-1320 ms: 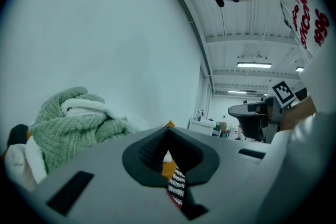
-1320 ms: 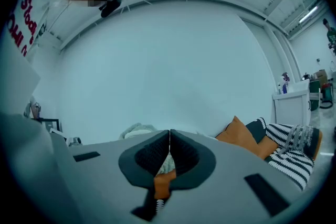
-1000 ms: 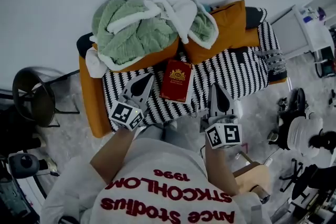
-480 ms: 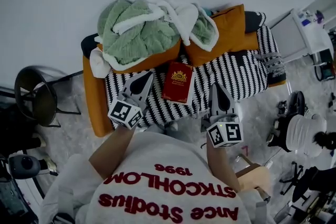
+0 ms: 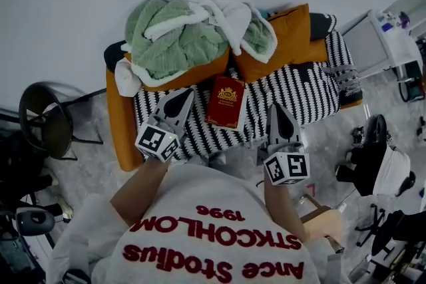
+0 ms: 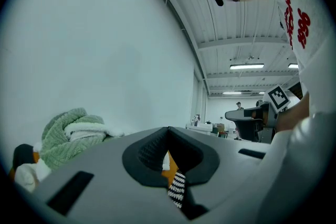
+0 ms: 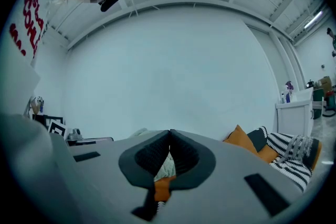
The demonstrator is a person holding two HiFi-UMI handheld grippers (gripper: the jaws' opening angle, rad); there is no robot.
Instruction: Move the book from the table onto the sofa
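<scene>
A dark red book with a gold crest lies flat on the sofa's black-and-white striped seat cover. My left gripper hovers just left of the book, shut and empty. To the book's right hangs my right gripper, also shut with nothing held. Neither gripper touches the book. In the left gripper view the jaws meet tip to tip, with orange and striped fabric seen past them. The right gripper view shows jaws closed, with the sofa's orange cushion beyond at the right.
A heap of green and white blankets fills the sofa's back left. Orange cushions lean behind the book. A round black stool stands at the left. A white cabinet and a wheeled chair base stand at the right.
The view has shifted slightly; both grippers stay shut beside the book, which has not moved on the sofa.
</scene>
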